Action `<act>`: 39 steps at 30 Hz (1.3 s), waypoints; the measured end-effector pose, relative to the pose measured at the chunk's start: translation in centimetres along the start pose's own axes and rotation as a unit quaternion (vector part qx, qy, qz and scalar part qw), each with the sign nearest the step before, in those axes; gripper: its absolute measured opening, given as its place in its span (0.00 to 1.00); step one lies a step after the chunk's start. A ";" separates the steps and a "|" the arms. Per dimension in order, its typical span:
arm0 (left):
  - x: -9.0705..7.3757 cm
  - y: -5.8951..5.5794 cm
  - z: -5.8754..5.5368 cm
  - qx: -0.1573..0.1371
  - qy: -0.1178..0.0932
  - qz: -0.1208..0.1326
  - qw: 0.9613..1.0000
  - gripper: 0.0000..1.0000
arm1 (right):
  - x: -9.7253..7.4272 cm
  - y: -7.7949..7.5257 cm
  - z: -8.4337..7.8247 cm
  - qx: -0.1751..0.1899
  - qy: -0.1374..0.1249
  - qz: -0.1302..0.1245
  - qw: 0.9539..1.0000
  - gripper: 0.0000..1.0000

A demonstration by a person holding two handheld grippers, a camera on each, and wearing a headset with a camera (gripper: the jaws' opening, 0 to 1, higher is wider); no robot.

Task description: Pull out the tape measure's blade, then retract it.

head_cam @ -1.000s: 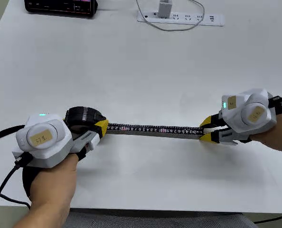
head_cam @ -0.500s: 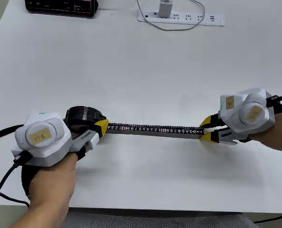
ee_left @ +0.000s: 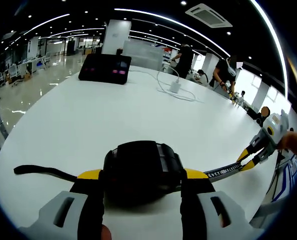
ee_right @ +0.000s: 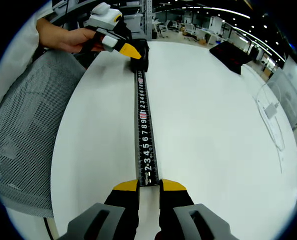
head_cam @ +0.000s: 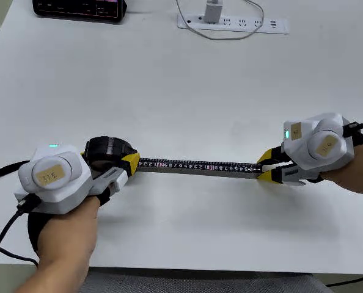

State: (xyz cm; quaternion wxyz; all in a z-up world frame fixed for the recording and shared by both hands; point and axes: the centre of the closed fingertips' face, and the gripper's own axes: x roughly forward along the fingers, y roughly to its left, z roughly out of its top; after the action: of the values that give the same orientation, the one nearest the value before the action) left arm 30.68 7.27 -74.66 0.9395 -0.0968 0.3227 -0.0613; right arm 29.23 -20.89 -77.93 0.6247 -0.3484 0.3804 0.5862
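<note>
**A:** What is the work surface like?

**B:** It is a plain white table (head_cam: 187,91) with a slight gloss. Well beyond both sets of fingertips, at the far edge, lie a white power strip (head_cam: 242,24) with a looped cable (head_cam: 221,33) and a dark flat device (head_cam: 77,7). Past the table, the left gripper view shows a large hall with light strips (ee_left: 153,12) on the ceiling and people (ee_left: 183,57) standing. A grey mesh chair (ee_right: 23,135) sits at the near edge.

**A:** And the tape measure (ee_left: 143,167)?

**B:** It is black and ribbed and rests on the table. The left gripper (ee_left: 143,174) clamps it, with one yellow-tipped finger pressed to each side. A black strap (ee_left: 38,171) trails from it, flat on the table, out past one finger.

**A:** The blade?

**B:** It is drawn out. The blade (ee_right: 144,130) is dark with white numerals and a red mark at ten. It runs straight along the tabletop to the right gripper (ee_right: 149,186), whose fingers are pinched together on its end. The lowest numbers sit at those fingertips, and they rise toward the left gripper's fingers.
</note>
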 end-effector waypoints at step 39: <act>0.0 0.0 -0.1 -0.010 0.002 -0.010 1.000 0.55 | 1.4 -0.3 3.6 0.000 -0.028 0.012 1.000 0.10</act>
State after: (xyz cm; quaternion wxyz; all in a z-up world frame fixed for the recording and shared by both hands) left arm 30.60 7.29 -74.72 0.9372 -0.1096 0.3243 -0.0675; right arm 29.85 -17.11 -77.46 0.6276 -0.3275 0.3670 0.6035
